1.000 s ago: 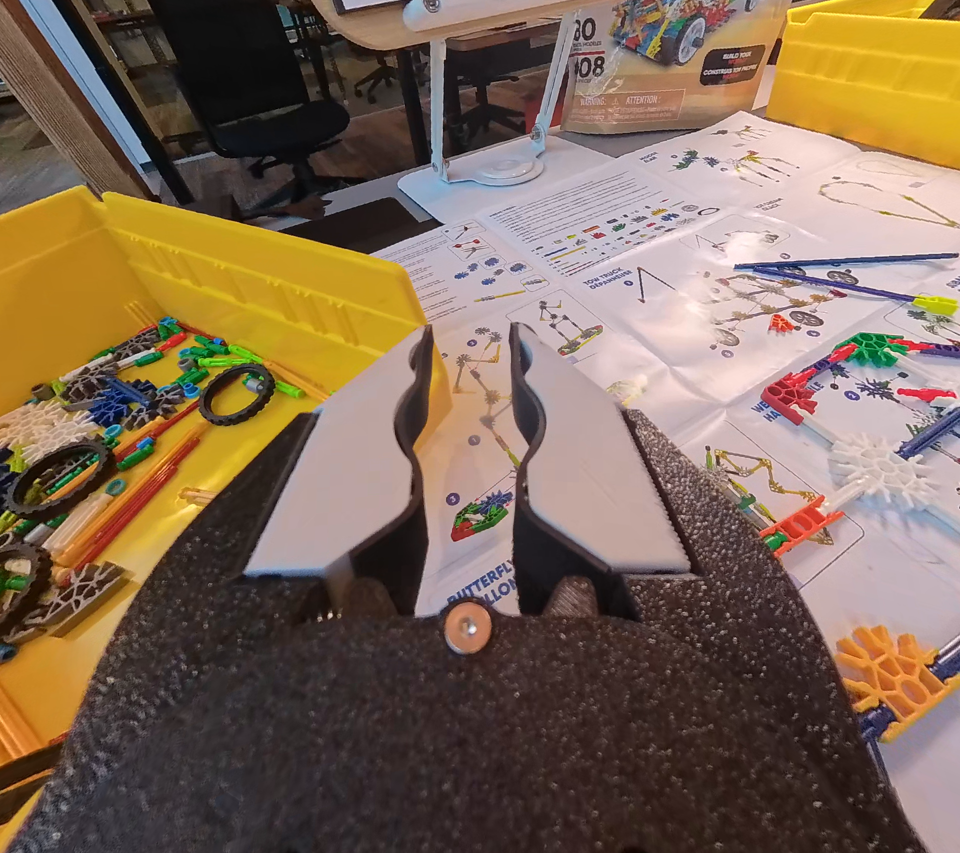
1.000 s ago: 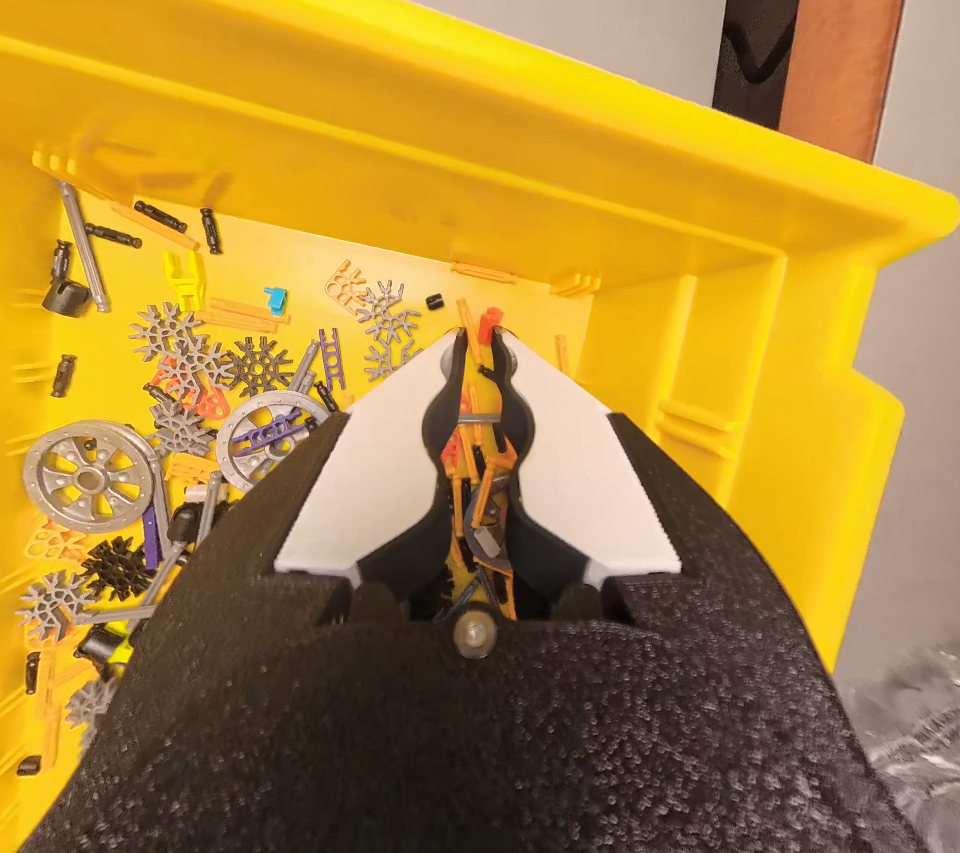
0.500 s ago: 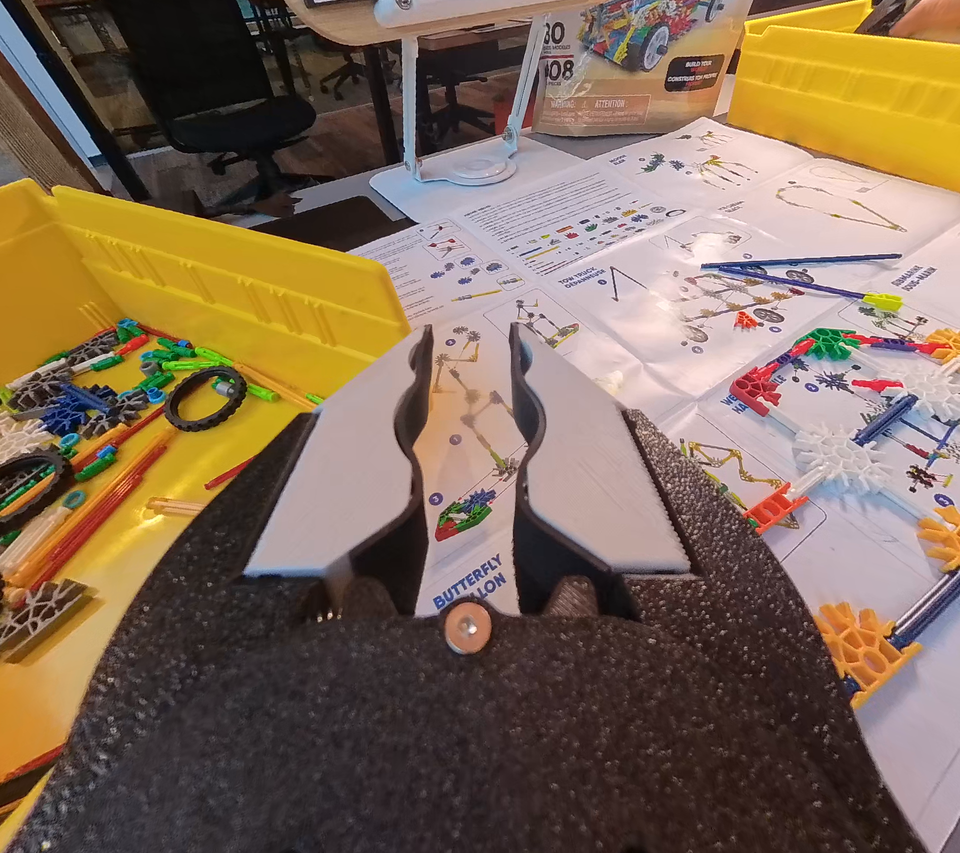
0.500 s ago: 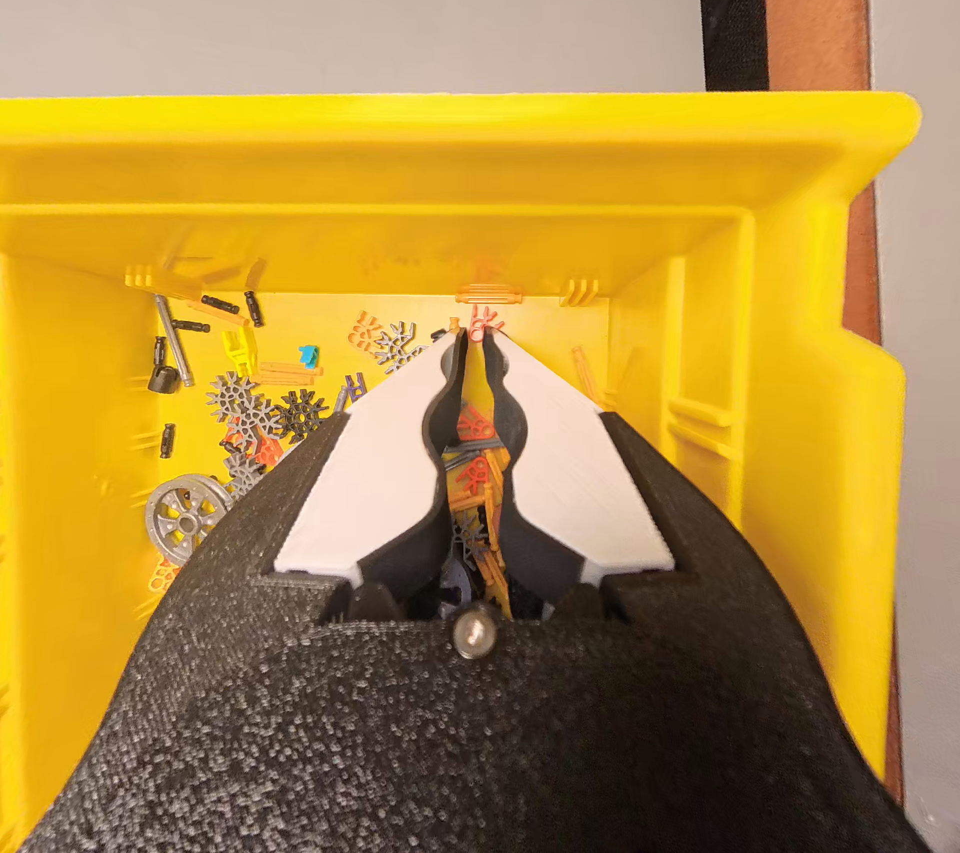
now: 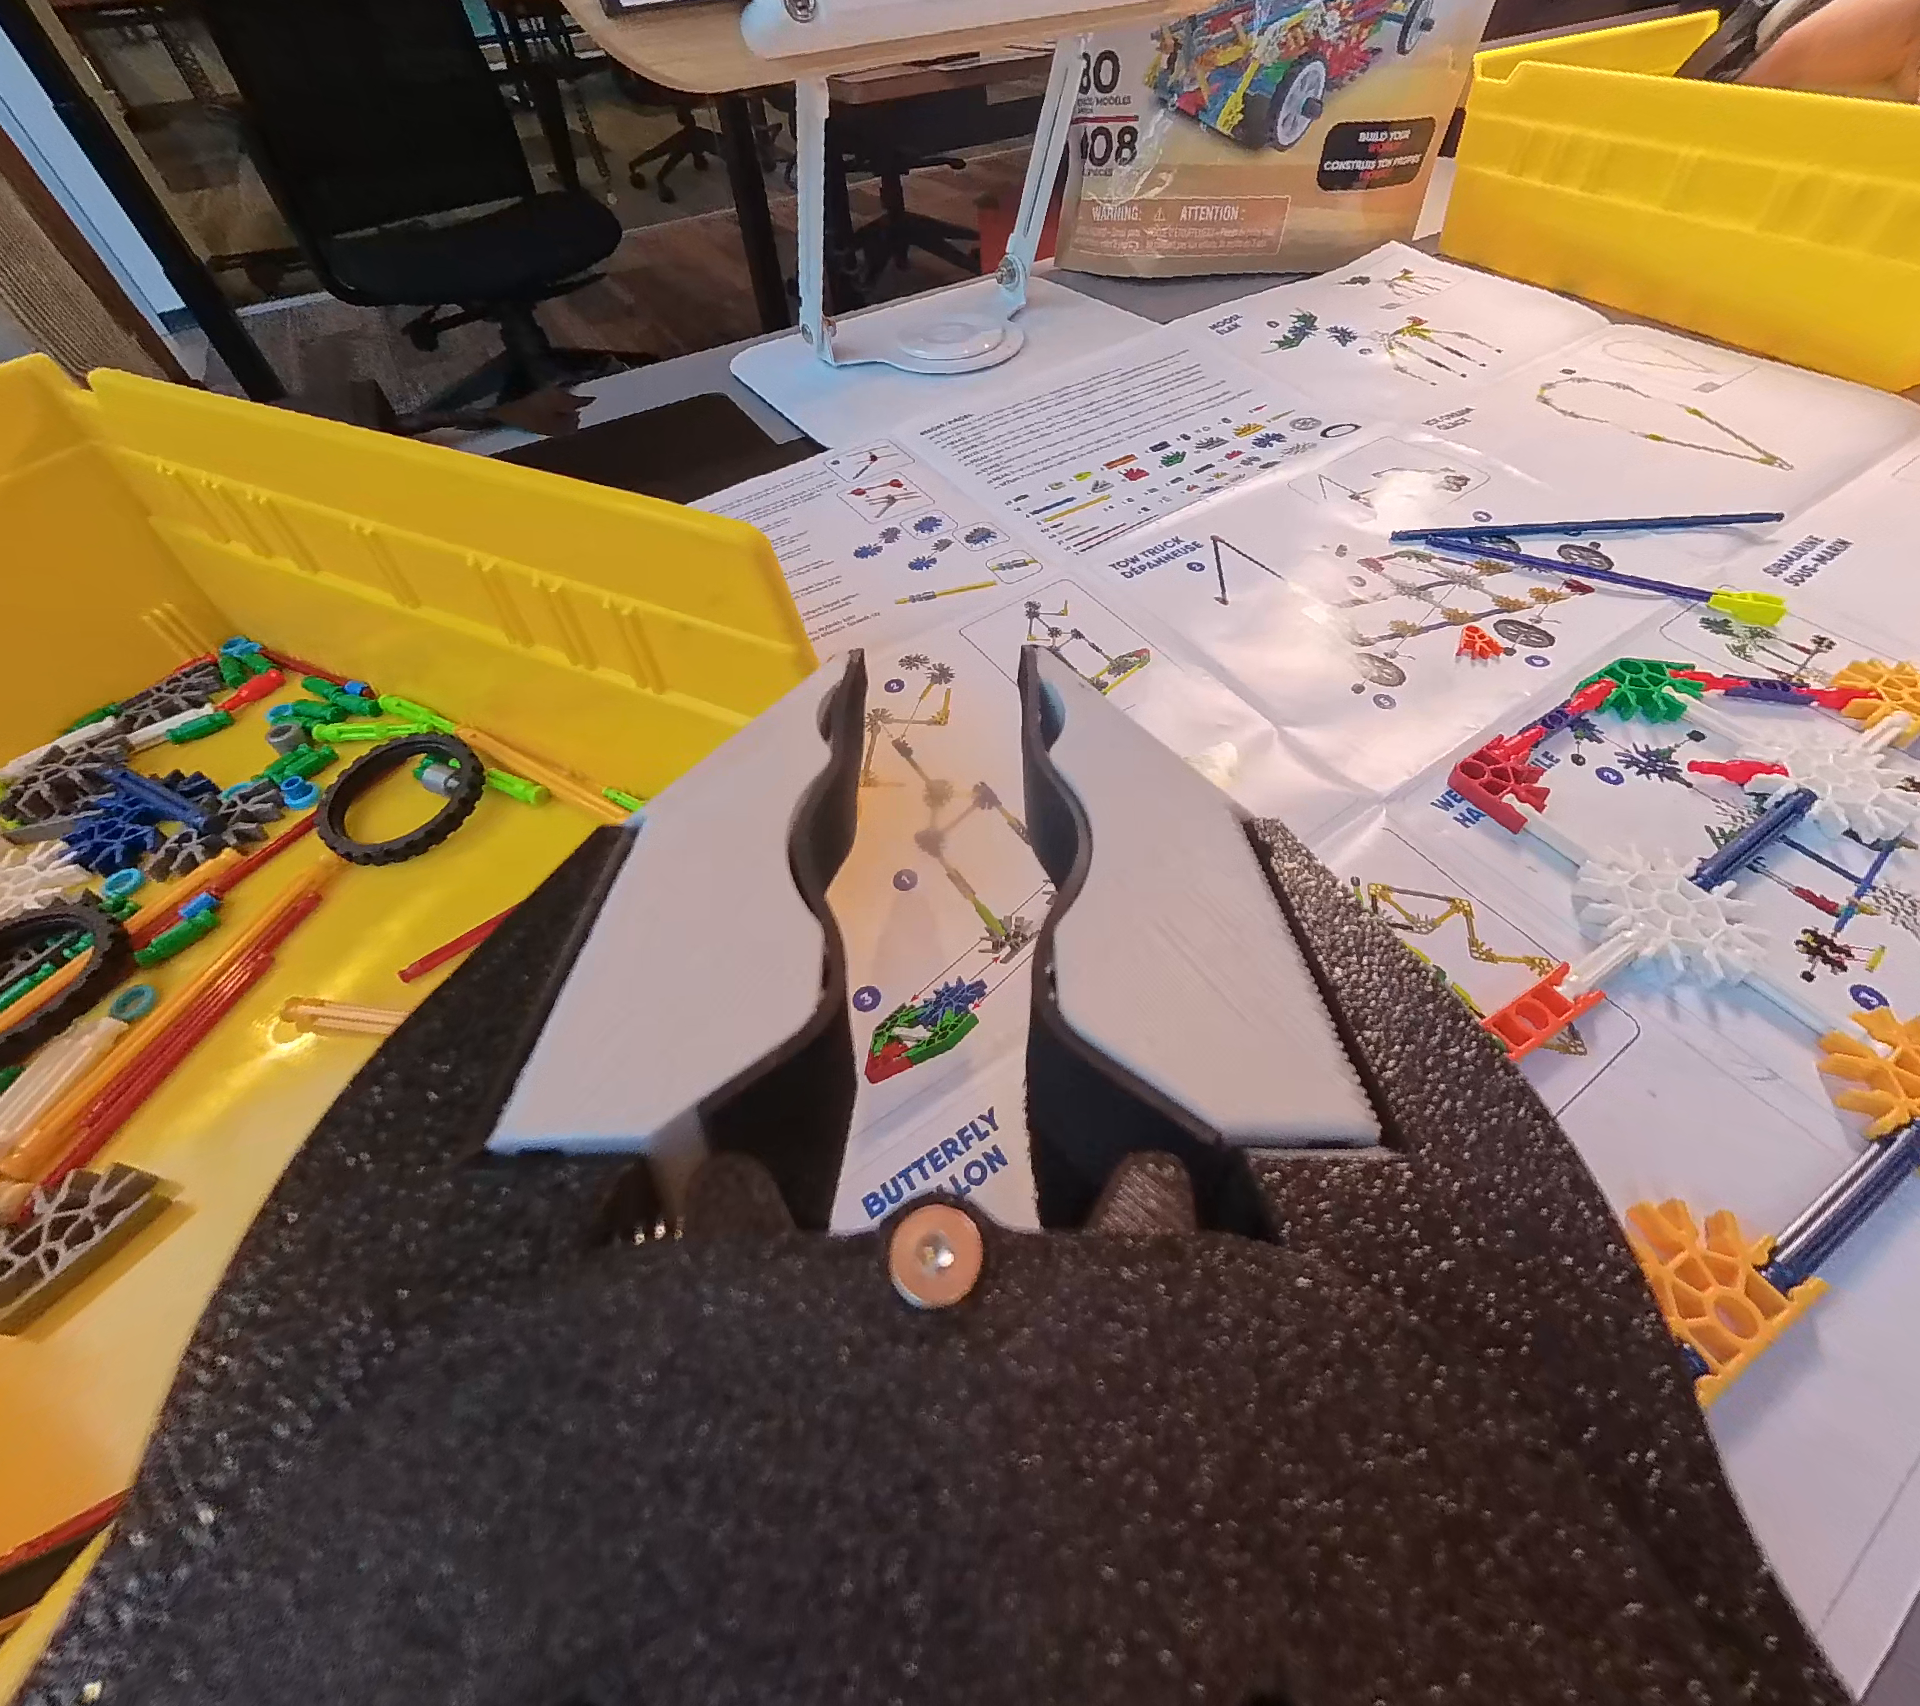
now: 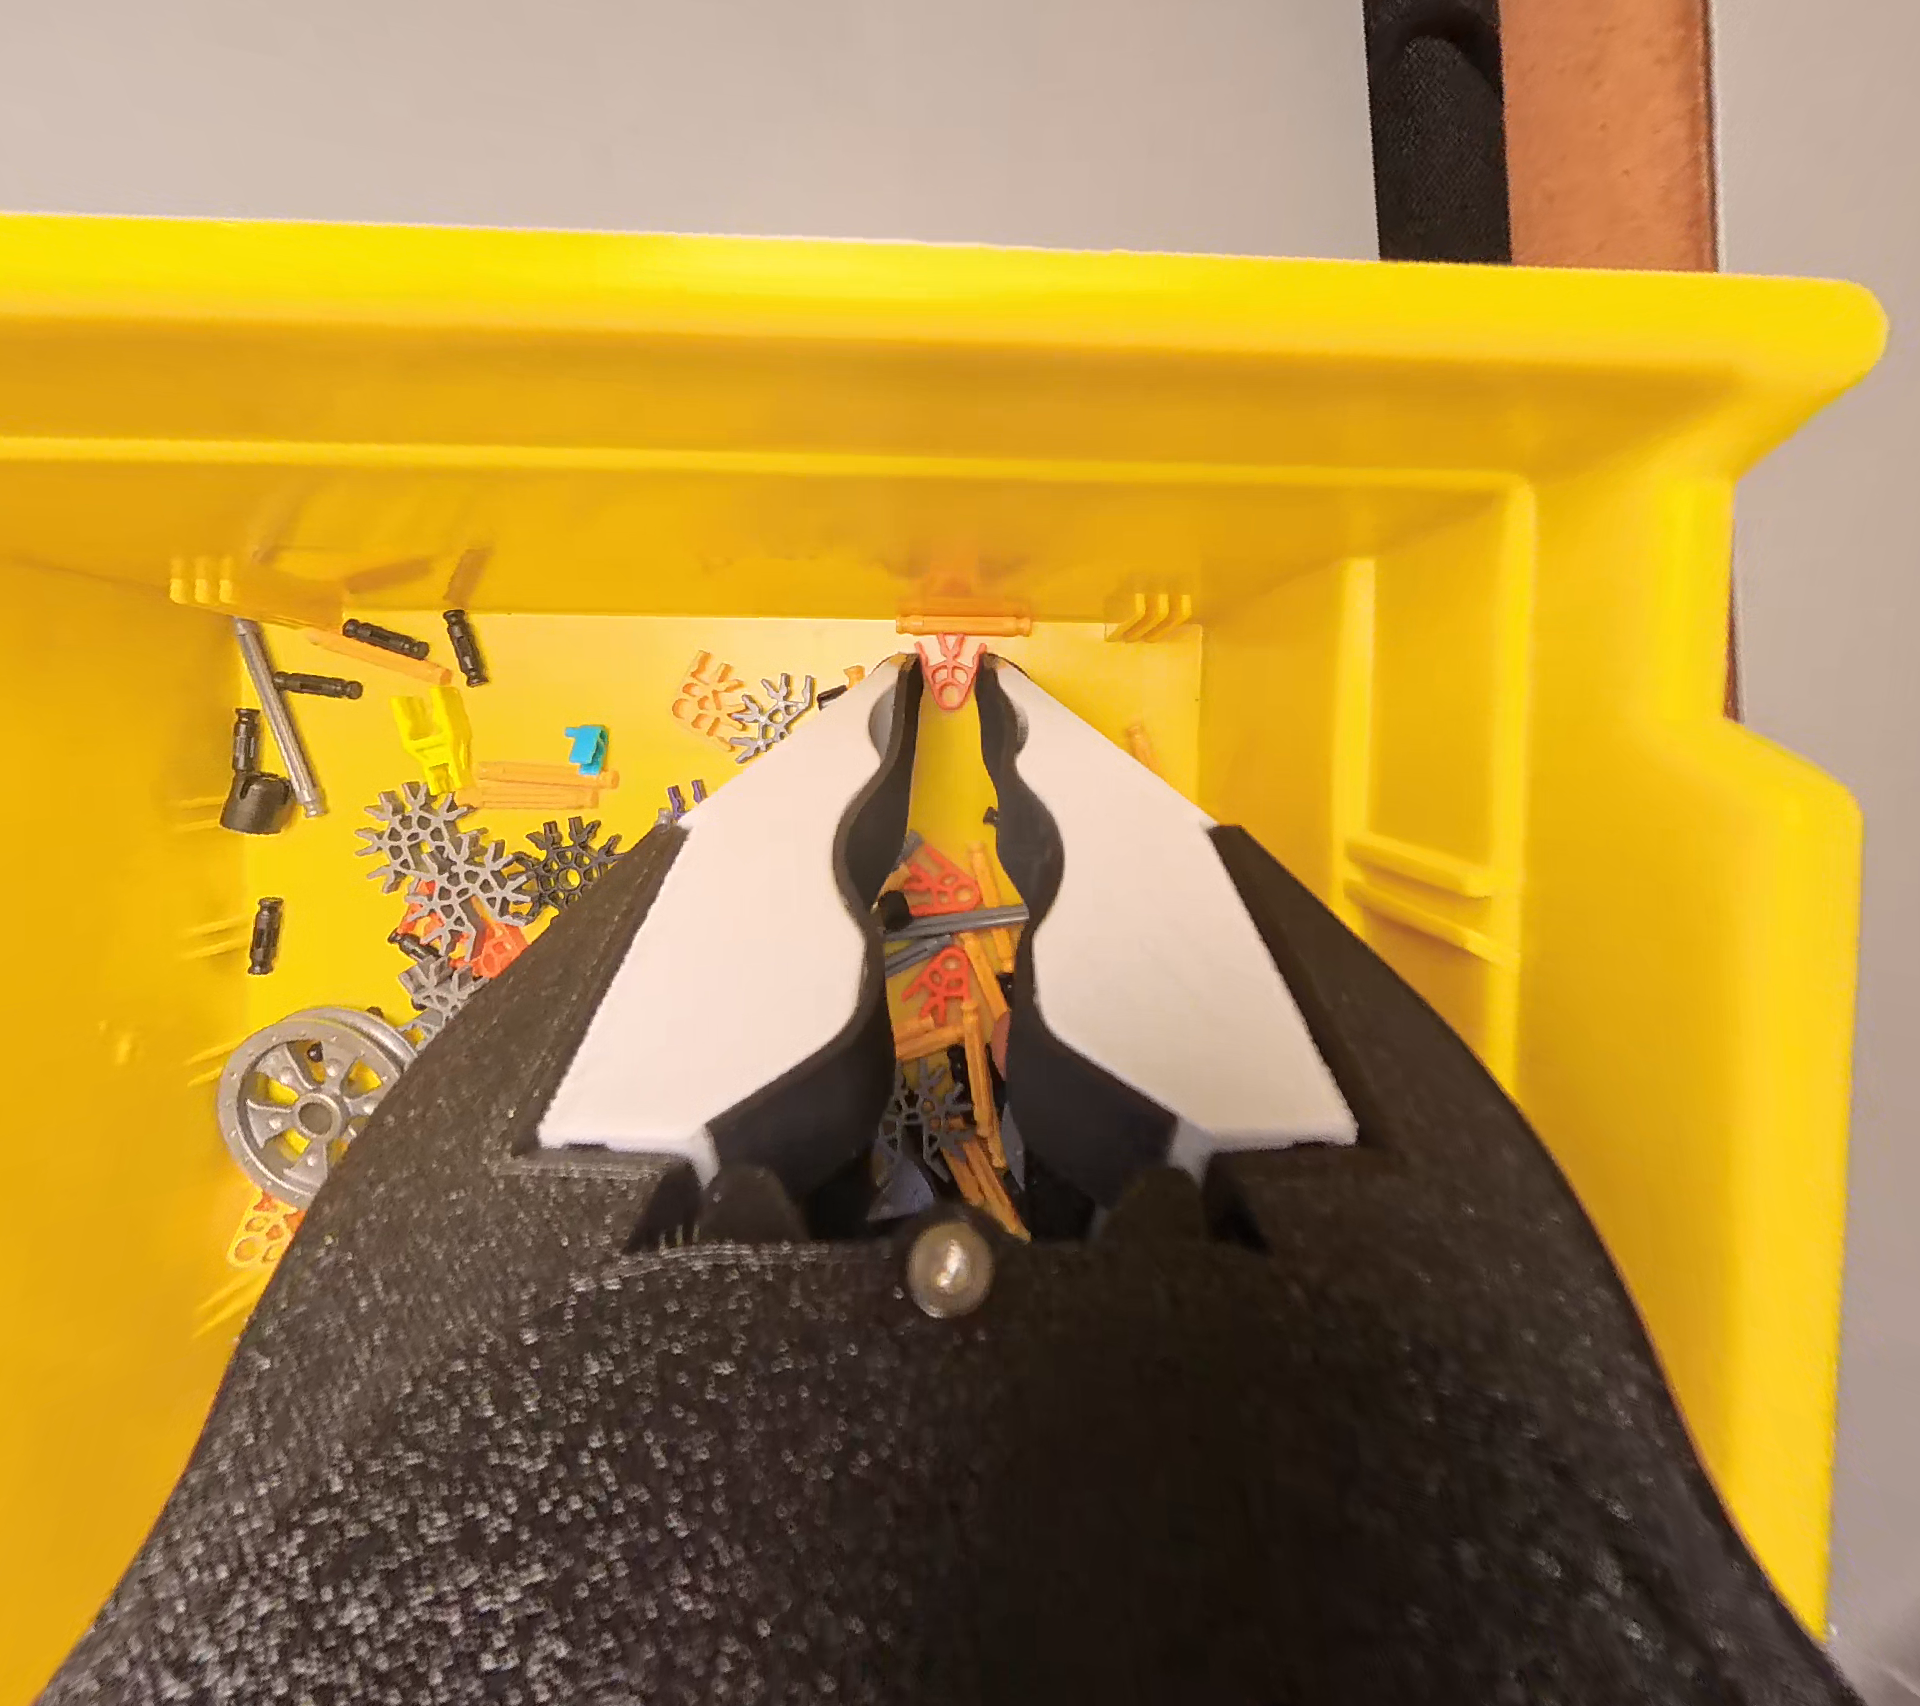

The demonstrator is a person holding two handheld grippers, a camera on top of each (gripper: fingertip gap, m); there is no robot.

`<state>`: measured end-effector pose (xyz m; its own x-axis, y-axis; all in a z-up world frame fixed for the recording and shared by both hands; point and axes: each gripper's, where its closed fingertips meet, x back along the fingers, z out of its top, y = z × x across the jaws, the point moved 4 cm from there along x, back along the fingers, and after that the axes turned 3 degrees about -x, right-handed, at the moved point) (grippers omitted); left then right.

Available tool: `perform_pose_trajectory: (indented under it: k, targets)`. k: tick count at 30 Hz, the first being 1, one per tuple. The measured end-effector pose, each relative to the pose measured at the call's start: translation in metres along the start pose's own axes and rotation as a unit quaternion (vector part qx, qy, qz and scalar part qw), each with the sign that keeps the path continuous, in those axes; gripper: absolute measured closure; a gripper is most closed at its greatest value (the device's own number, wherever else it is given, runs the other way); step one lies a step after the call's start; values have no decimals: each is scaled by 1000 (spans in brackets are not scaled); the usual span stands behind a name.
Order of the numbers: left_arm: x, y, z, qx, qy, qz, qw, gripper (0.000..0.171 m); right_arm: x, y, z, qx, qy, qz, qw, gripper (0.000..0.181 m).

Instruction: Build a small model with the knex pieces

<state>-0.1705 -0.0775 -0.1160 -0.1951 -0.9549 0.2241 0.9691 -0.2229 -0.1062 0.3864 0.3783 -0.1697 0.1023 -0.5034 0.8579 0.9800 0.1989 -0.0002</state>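
Observation:
My right gripper (image 6: 951, 680) is shut on a small orange-red connector piece (image 6: 948, 677) and holds it above the floor of a yellow bin (image 6: 935, 399) filled with grey, orange and black construction-toy parts. My left gripper (image 5: 940, 669) is open and empty, hovering over a white instruction sheet (image 5: 1195, 534), beside the right wall of another yellow bin (image 5: 468, 576) that holds green, blue, red and orange rods and black tyres. A partly built model (image 5: 1662, 908) of white, red, green and orange connectors and rods lies on the sheet to the right.
A white document stand (image 5: 894, 337) holding a wooden board and the toy's package (image 5: 1278, 46) stand at the back. A third yellow bin (image 5: 1683, 222) is at the far right, with a person's hand (image 5: 1849, 35) above it. Two long blue rods (image 5: 1579, 550) lie on the sheet. A grey wheel (image 6: 312, 1106) lies in the right-hand bin. Spacing between my two grippers at the tips: around 70 cm. The partly built model (image 5: 1662, 908) sits 15 cm or so from the ends of my left fingers.
My right gripper has lifted and levelled out with the orange-red connector held in its tips. My left gripper has drifted slightly left and stays open.

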Motion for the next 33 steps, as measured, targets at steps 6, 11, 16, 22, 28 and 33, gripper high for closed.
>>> perform_pose_trajectory:
  k: [6,11,16,22,28,33]
  targets:
    - [0,2,0,-5,0,-2,1000,145,2,1,-1,21,8,-5,1000,173]
    - [2,3,1,-2,6,-6,1000,145,55,-12,11,80,95,-3,992,173]
    - [3,5,2,-2,6,-15,1000,145,184,-91,-2,236,260,22,936,173]
    - [4,20,7,-15,13,-40,999,144,227,-235,-115,366,235,215,875,173]
    - [8,41,13,-44,18,-67,997,144,176,-339,-203,415,118,364,825,173]
    - [10,49,13,-56,14,-83,995,144,149,-388,-224,461,60,376,802,173]
